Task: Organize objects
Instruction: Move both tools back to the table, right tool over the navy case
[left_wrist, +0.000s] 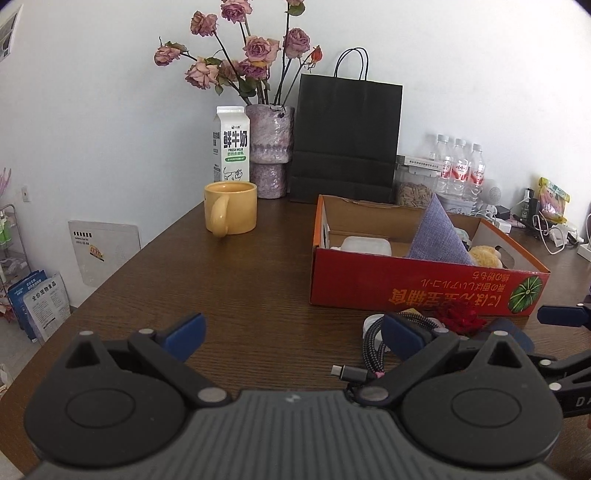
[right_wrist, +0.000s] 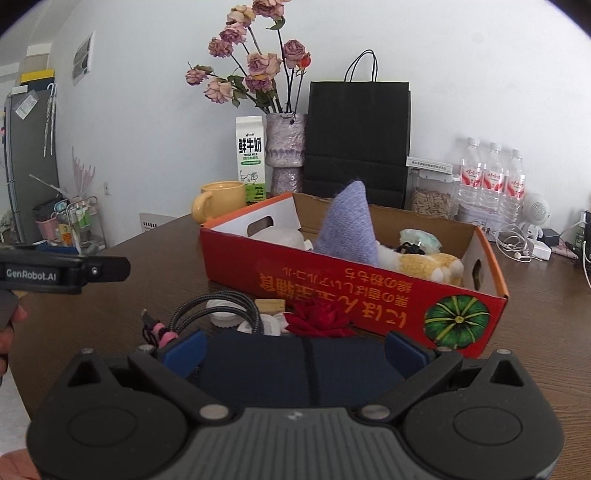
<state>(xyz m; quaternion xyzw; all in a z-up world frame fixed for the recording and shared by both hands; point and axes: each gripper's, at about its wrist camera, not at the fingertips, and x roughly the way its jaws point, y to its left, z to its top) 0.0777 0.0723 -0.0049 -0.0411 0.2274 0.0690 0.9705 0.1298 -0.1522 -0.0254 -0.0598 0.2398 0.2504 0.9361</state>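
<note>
- The red cardboard box (right_wrist: 354, 280) stands on the brown bench (left_wrist: 236, 280), already holding a purple fabric cone (right_wrist: 349, 225), a white container (left_wrist: 365, 245) and a yellow plush toy (right_wrist: 430, 264).
- Loose things are seen on the bench just in front of the box's near wall: a braided cable (right_wrist: 218, 306), a red fabric flower (right_wrist: 319, 319), a small wooden block (right_wrist: 269, 305), white round pieces (right_wrist: 221, 315) and a dark blue flat object (right_wrist: 299, 369).
- The right gripper (right_wrist: 295, 356) is spread wide, its blue pads on either side of the dark blue flat object; no contact with the pads can be confirmed, so nothing is judged to be grasped yet.
- The left gripper (left_wrist: 291, 338) is released and empty, held over bare bench to the left of the cable's plug end (left_wrist: 349, 372).
- The step in hand is judged to be the pick-up of the dark blue object for placing in the box.
- The fingers should be lowered until the pads sit level with the object's edges, and then closed squarely across its width, so that it is not tipped or pushed forward.
- The cable and the flower lie touching or just beyond the object's far edge; the closing should be kept clear of them, lest they be dragged along.
- The lift should be carried over the box's near wall before release.
</note>
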